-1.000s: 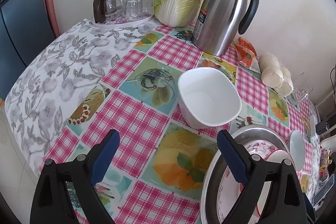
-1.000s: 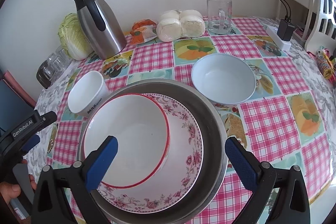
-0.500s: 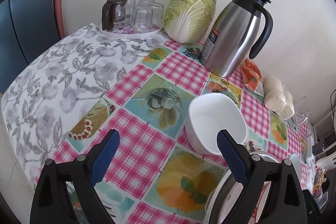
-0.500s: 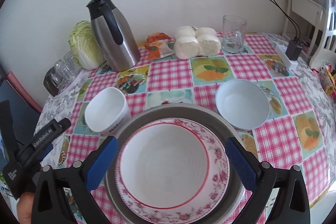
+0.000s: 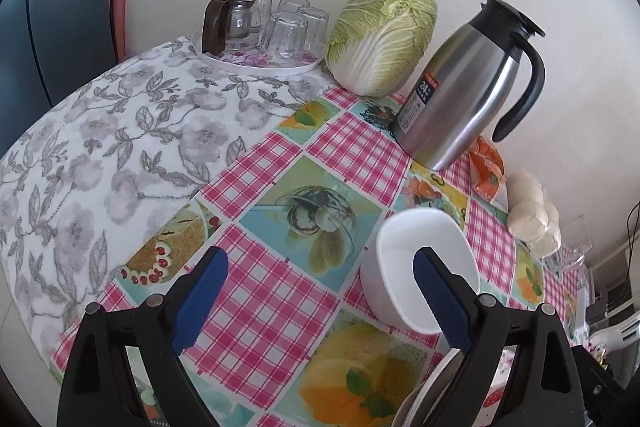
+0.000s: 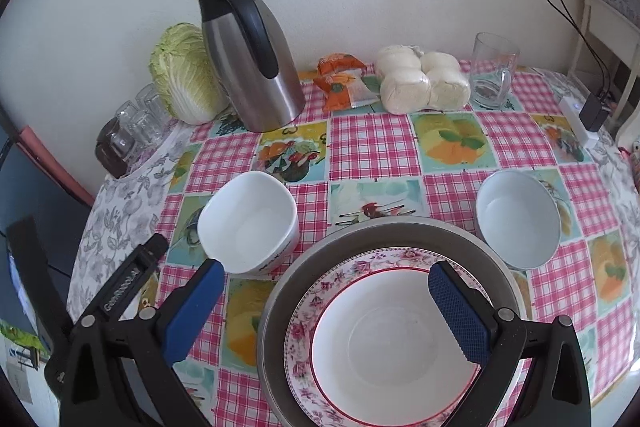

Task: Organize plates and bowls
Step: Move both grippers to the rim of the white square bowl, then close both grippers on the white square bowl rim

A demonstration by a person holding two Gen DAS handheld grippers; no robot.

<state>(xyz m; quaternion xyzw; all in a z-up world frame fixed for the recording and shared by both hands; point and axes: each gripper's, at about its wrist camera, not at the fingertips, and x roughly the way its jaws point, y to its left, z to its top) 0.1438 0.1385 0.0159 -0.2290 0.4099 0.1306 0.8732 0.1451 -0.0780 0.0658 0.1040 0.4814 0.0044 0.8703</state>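
Observation:
A white squarish bowl [image 6: 250, 223] stands on the checked tablecloth; it also shows in the left wrist view [image 5: 404, 247]. A steel basin [image 6: 360, 239] holds a floral plate [image 6: 316, 303] with a red-rimmed white bowl [image 6: 384, 339] in it. A pale blue bowl [image 6: 518, 219] stands to the right of the basin. My left gripper [image 5: 320, 299] is open and empty, above the table left of the white bowl. My right gripper [image 6: 326, 309] is open and empty, above the basin.
A steel thermos jug [image 6: 248, 55], a cabbage [image 6: 180, 75], a tray of glasses [image 5: 264, 27], snack packs [image 6: 340, 79], buns [image 6: 420, 79] and a glass mug [image 6: 492, 71] line the wall. A charger and cable [image 6: 592, 107] lie at the right.
Both grippers have pulled back and up from the table. The white bowl and the basin stack look farther away. Nothing on the table has moved.

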